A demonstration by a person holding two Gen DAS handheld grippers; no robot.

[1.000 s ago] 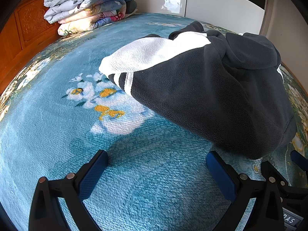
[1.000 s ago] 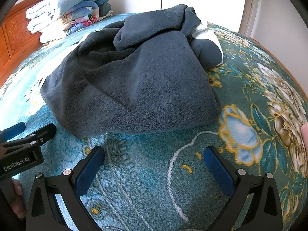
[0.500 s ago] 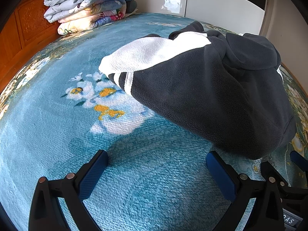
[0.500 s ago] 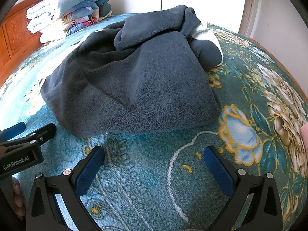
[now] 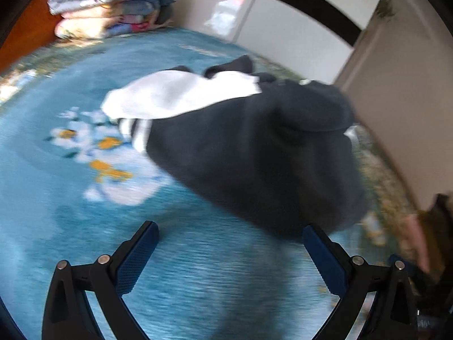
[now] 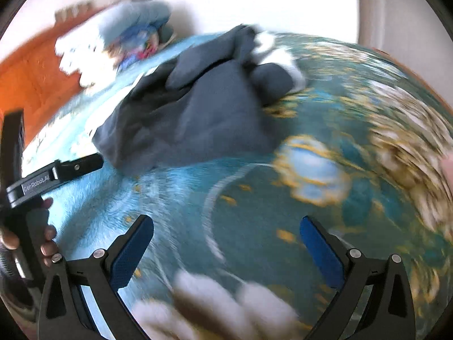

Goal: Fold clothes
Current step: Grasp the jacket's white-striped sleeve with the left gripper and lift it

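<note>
In the left view, the left gripper [image 5: 230, 235] is hanging over the blue blanket [image 5: 70, 221] with fingers spread wide and empty, probably because the dark sweater [image 5: 254, 153], bundled at centre right, looks already folded. In the right view, the right gripper [image 6: 226, 226] is gaping empty too, with the sweater [image 6: 198, 119] lying upper centre. Everything is blurring; the stacked quilts [image 6: 127, 36] at upper left are barely readable.

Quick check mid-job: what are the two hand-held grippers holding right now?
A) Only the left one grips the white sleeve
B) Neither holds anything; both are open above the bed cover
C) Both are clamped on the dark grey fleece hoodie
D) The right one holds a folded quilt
B: the left hand-held gripper and right hand-held gripper both show spread, bare blue pads, with the dark grey fleece hoodie lying beyond them on the blue floral bed cover.
</note>
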